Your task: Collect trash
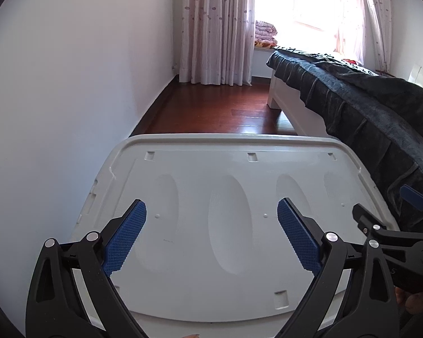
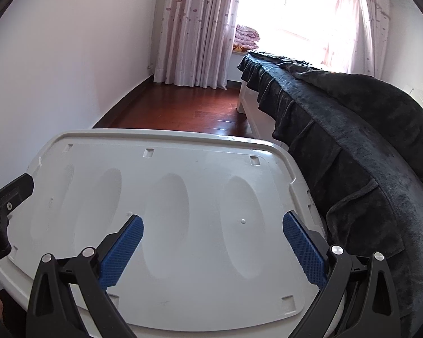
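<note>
No trash shows in either view. A white plastic lid (image 1: 225, 174) with oval dents lies flat below both grippers; it also fills the lower part of the right wrist view (image 2: 183, 169). My left gripper (image 1: 211, 211) hangs open and empty over the lid. My right gripper (image 2: 213, 225) hangs open and empty over the same lid, nearer the bed. The right gripper shows at the right edge of the left wrist view (image 1: 386, 208), and the left gripper at the left edge of the right wrist view (image 2: 5, 186).
A bed with a dark blanket (image 1: 366, 104) runs along the right, close to the lid (image 2: 352, 140). A white wall (image 1: 70, 84) is on the left. Red-brown wooden floor (image 1: 211, 107) leads to curtains (image 1: 217, 28) and a bright window. Folded pink bedding (image 1: 265, 32) lies on the sill.
</note>
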{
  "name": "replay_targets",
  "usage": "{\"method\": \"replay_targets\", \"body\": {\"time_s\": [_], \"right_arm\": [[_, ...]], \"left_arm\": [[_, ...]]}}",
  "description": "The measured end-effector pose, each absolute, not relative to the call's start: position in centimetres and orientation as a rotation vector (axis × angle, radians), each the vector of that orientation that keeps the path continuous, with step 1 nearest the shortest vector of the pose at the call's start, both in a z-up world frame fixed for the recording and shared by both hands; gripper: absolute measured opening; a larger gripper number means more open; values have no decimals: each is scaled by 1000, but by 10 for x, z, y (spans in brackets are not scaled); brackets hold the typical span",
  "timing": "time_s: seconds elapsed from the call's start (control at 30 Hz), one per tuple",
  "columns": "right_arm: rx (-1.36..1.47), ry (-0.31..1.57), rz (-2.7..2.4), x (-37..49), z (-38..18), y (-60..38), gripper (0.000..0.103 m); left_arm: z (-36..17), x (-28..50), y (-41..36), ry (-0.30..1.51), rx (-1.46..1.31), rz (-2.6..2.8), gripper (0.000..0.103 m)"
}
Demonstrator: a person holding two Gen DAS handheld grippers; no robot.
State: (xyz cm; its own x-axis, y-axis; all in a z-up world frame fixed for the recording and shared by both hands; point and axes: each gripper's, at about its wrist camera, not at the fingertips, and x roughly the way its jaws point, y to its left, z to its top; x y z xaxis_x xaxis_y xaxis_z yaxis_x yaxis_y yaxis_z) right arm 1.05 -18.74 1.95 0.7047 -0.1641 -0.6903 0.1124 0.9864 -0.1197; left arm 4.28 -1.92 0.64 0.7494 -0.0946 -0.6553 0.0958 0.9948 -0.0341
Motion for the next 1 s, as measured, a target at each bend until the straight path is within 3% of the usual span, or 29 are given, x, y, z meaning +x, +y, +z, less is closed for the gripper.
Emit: {"method": "replay_targets", "body": {"time_s": [1.0], "right_arm": [[-130,801,-122,9,9,-173,98]], "left_arm": [[8,45,-17,705,99,7,94]]}}
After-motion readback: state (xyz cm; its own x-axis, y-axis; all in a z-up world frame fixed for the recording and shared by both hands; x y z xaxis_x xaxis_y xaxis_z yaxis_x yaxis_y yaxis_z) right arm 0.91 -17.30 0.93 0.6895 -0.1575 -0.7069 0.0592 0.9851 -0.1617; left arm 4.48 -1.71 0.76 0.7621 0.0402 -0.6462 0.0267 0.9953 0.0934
